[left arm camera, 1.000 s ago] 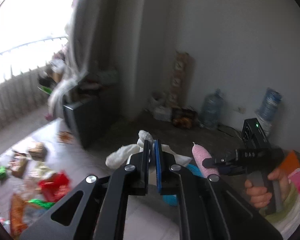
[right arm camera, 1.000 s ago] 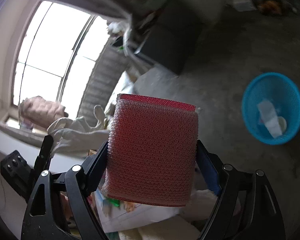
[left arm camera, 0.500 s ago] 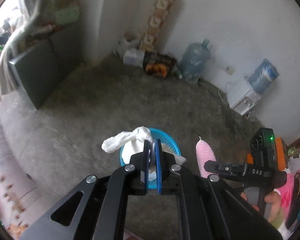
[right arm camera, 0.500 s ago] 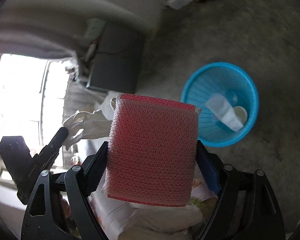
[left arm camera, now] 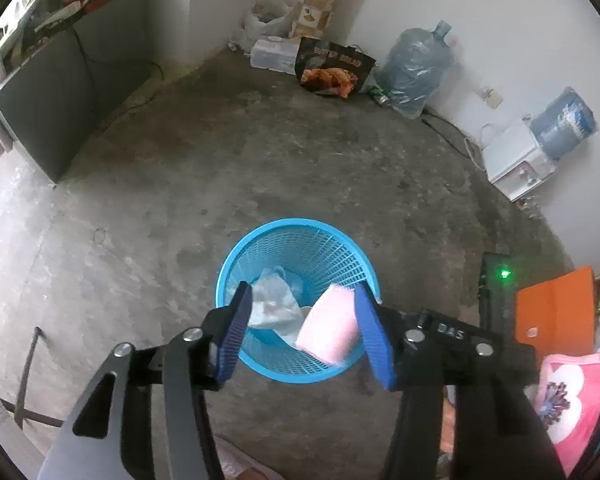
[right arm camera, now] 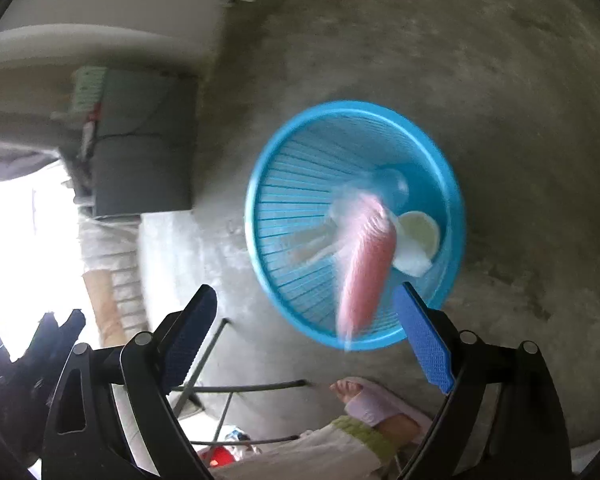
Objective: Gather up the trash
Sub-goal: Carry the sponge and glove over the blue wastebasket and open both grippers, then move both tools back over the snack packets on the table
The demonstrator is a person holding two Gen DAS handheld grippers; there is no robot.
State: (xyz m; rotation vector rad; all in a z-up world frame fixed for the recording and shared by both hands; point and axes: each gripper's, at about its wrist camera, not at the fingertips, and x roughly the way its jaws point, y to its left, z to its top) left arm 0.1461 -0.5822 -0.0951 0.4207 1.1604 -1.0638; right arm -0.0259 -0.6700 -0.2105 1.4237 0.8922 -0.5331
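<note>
A blue mesh waste basket [left arm camera: 342,236] stands on the concrete floor, also in the right wrist view [right arm camera: 296,152]. My left gripper [left arm camera: 306,336] is open and empty above its near rim. A white crumpled cloth [left arm camera: 272,300] lies inside. A pink foam sponge [left arm camera: 332,330] is in the basket mouth; in the right wrist view the sponge [right arm camera: 364,264] is blurred, falling. My right gripper [right arm camera: 306,344] is open and empty above the basket. A pale round piece of trash [right arm camera: 418,234] lies at the bottom.
A dark cabinet [left arm camera: 48,100] stands at the left. Water jugs [left arm camera: 416,68], a food bag [left arm camera: 332,68] and a white dispenser [left arm camera: 516,164] line the far wall. A person's sandalled foot [right arm camera: 364,404] and metal rack legs [right arm camera: 236,388] are near the basket.
Both grippers have swung over the basket and opened. The white cloth dropped from the left gripper into the basket, and the pink sponge left the right gripper and is falling in.
</note>
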